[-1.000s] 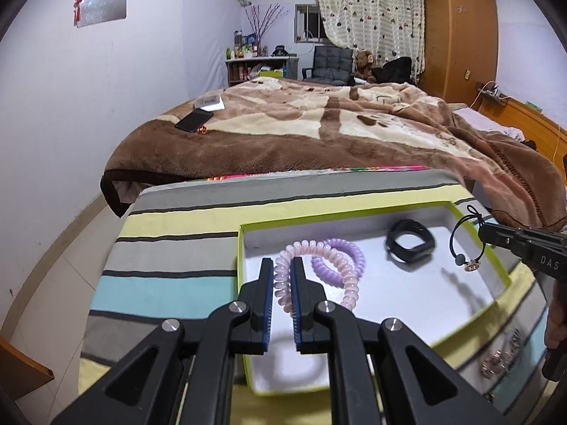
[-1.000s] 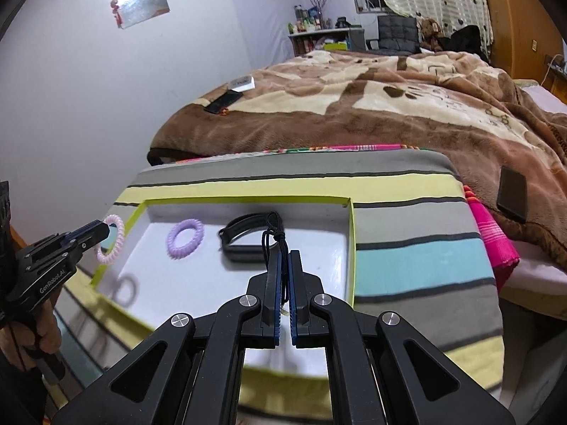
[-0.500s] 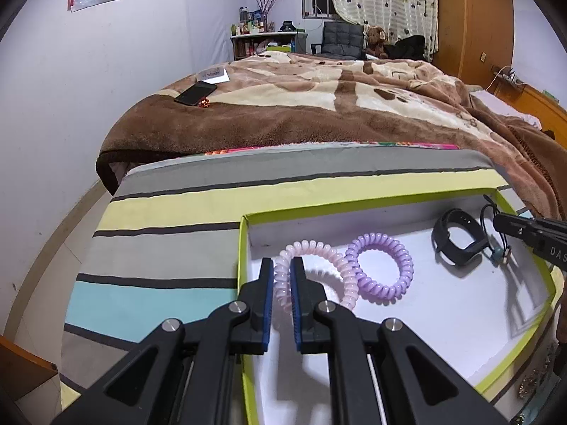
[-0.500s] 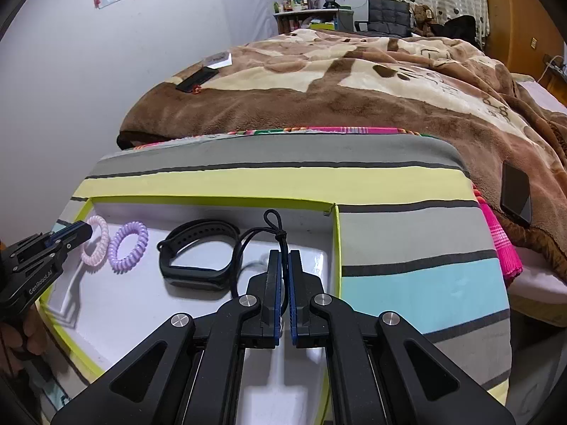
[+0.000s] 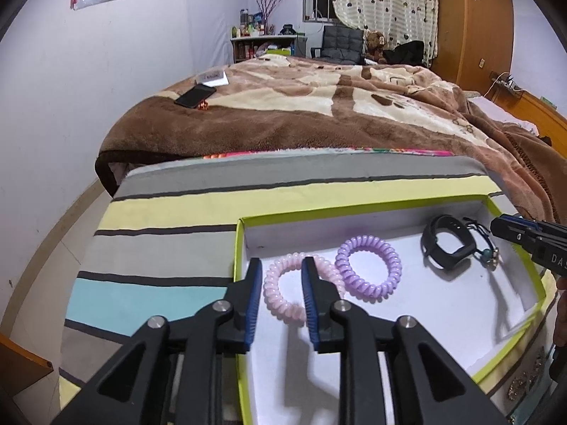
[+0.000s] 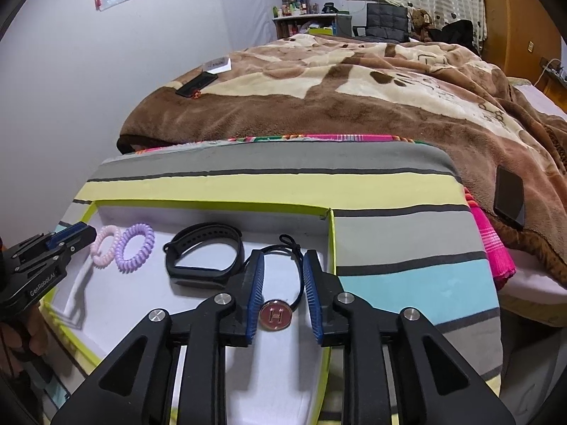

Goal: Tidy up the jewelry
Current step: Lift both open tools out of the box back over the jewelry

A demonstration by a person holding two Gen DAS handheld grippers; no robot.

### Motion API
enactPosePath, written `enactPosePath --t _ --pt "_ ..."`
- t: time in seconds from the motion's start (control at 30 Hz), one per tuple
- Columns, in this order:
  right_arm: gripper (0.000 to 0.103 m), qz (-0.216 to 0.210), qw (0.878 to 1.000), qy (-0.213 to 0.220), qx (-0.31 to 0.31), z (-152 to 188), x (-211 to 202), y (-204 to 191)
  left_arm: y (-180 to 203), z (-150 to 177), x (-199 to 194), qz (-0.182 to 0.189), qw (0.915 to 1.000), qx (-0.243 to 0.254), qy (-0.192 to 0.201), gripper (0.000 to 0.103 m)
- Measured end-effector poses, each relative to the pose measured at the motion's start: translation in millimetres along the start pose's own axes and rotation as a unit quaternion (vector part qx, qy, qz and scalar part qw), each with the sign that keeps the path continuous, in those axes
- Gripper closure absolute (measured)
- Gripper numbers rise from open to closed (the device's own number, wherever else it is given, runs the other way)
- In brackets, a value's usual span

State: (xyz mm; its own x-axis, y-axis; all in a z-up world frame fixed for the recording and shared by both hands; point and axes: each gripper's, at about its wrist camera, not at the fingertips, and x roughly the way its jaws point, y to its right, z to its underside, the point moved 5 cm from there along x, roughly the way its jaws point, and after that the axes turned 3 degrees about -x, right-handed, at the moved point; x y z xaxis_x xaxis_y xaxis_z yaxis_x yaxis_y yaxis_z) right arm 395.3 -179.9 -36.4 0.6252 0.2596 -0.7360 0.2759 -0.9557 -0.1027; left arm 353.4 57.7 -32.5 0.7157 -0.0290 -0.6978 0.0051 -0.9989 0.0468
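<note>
My left tool (image 5: pixel 281 265) has its jaws opening; the near-left part of the pink coil hair tie (image 5: pixel 288 292) lies between them, and the blue pads (image 5: pixel 256 294) stand clear of it. The tie rests on the white floor of the shallow tray (image 5: pixel 241 248), near its left wall. Just to its right, touching it, lies the purple coil hair tie (image 5: pixel 368 269).

My right tool (image 6: pixel 282 260) also has its jaws opening. The black cord bracelet (image 6: pixel 296 248) and its round pink charm (image 6: pixel 275 314) lie flat between the pads (image 6: pixel 256 283), which do not press on them. The bracelet sits by the tray's right wall (image 6: pixel 331 241). Just left of it lies the black wristband (image 6: pixel 205 260), near the far wall.

The tray rests on the striped counter (image 6: pixel 389 191). Beyond the counter is a bed with a brown blanket (image 6: pixel 354 81), with a phone (image 6: pixel 196 84) lying on it.
</note>
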Motion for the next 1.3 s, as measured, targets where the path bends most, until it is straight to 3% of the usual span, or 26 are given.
enactPosePath --t 0.3,0.77,1.03,1.3 --pt "0.078 -0.012 0.999 0.035 -0.007 20 -45 -12 3 10 -50 0.02 0.999 -0.014 0.037 0.078" --pt "0.078 -0.033 0.995 0.092 -0.007 93 -137 -36 19 77 -142 0.046 0.9957 -0.029 0.075 0.078" --pt "0.078 -0.032 0.994 0.101 -0.001 137 -170 -41 27 106 -171 0.05 0.995 -0.027 0.082 0.078" --pt "0.078 -0.029 0.994 0.108 -0.004 160 -189 -46 41 129 -192 0.054 0.9946 -0.007 0.088 0.078"
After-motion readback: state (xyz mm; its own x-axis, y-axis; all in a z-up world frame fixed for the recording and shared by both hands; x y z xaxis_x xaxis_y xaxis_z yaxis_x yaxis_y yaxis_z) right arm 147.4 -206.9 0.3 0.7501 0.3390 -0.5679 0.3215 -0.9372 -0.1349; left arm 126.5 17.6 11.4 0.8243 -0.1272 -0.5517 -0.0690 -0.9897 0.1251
